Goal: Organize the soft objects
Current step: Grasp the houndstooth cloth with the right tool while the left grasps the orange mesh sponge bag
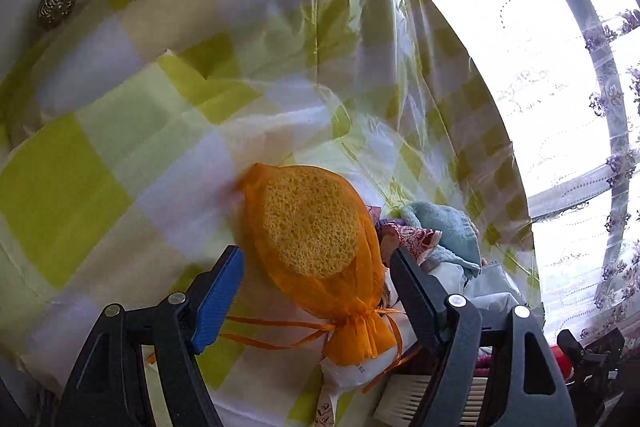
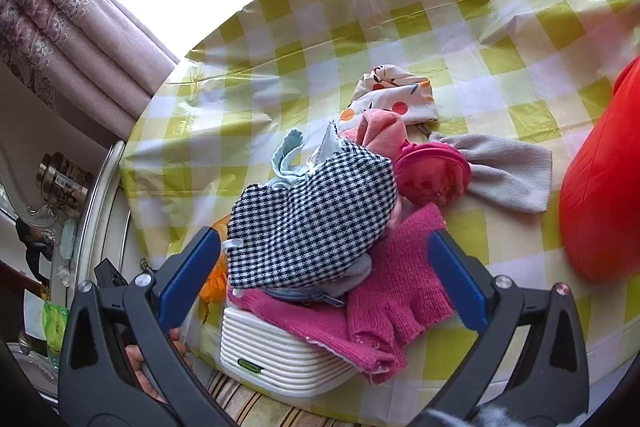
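In the left wrist view, an orange mesh drawstring pouch (image 1: 316,247) with a yellow loofah inside lies on the checked tablecloth between the fingers of my open left gripper (image 1: 316,279), not clamped. A light blue towel (image 1: 448,227) and patterned cloths lie beyond it. In the right wrist view, my right gripper (image 2: 320,279) is open and empty above a white ribbed basket (image 2: 276,359) heaped with a black-and-white checked cloth (image 2: 312,219), pink knit cloths (image 2: 396,291) and a light blue cloth (image 2: 288,163). The orange pouch (image 2: 214,279) peeks out left of the basket.
A pink round mesh item (image 2: 432,175), a grey cloth (image 2: 512,175), a fruit-print cloth (image 2: 396,95) and a pink sock (image 2: 380,131) lie on the yellow-checked table (image 2: 360,27). A large red object (image 2: 600,195) sits at the right. Curtains and a bright window stand behind.
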### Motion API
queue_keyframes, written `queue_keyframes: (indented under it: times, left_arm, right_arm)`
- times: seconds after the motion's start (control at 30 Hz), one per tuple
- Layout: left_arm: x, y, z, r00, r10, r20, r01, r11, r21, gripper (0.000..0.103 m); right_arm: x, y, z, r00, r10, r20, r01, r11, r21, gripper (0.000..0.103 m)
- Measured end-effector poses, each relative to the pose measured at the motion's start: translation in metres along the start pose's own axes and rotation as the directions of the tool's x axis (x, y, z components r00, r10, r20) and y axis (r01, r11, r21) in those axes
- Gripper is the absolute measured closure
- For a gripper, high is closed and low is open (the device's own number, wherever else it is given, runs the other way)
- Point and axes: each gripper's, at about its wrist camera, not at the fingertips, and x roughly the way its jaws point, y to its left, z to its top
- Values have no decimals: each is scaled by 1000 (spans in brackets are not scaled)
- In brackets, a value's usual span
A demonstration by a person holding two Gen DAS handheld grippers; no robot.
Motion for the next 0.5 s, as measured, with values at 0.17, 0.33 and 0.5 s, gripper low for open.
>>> queue_keyframes:
  times: [0.17, 0.33, 0.5]
  left_arm:
    - [11, 20, -2, 996, -81, -47, 73, 986, -152, 27]
    - [24, 21, -6, 978, -191, -83, 165, 954, -252, 27]
    - [43, 15, -4, 979, -172, -111, 143, 962, -233, 75]
  right_arm:
    - [16, -3, 6, 999, 7, -34, -7, 1000, 11, 0]
    - [29, -1, 10, 999, -5, -54, 4, 1000, -5, 6]
    - [36, 7, 12, 996, -25, -89, 21, 999, -44, 49]
